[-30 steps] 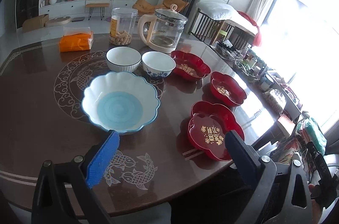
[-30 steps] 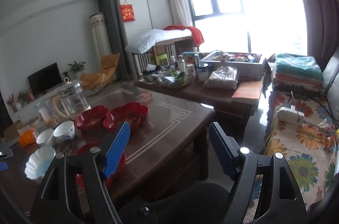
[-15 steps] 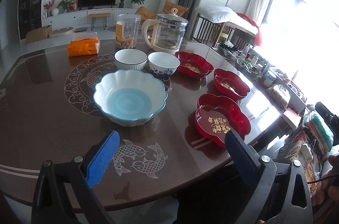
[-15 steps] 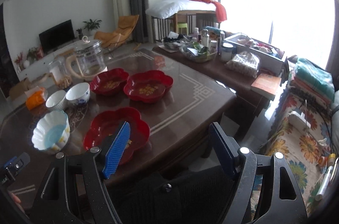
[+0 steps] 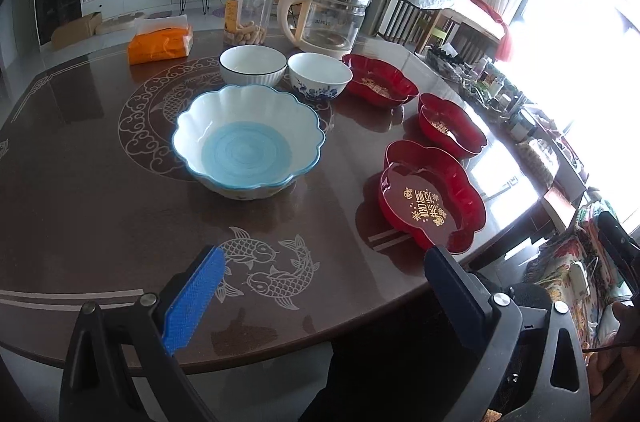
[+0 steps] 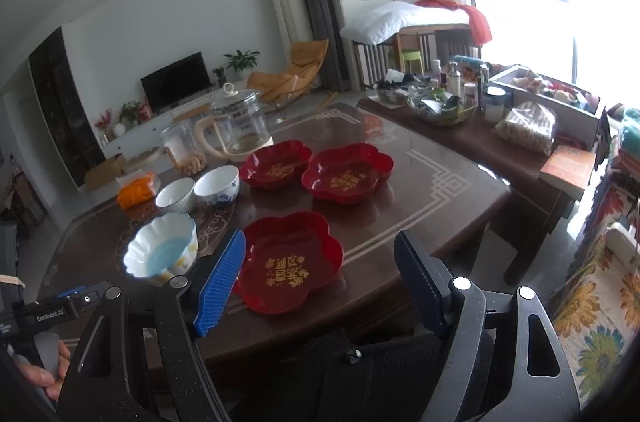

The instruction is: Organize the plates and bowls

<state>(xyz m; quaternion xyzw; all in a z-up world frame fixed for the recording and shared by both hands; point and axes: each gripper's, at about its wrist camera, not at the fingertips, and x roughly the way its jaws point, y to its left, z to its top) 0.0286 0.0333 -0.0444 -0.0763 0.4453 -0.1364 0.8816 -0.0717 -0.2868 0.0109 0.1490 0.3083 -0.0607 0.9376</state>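
Nearest red plate point(image 6: 291, 264) at counter point(image 6: 424, 182) front edge, nothing grasped yet.
Both hand-held grippers released and empty: right hand-held gripper point(image 6: 320, 286) lined up on it, left hand-held gripper point(image 5: 320, 296) short of blue bowl point(image 5: 246, 146); approach low, pinch rim, then stack.

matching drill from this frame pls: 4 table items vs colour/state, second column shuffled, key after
Items:
1. scalloped bowl
2. nearest flower-shaped plate
3. kettle
4. packet

Descriptions:
A. clear glass, cream handle, lid on
B. orange, near the table's far edge
C. white rim, light blue inside, empty
D. red with gold characters inside

Pairs: 1-C, 2-D, 3-A, 4-B
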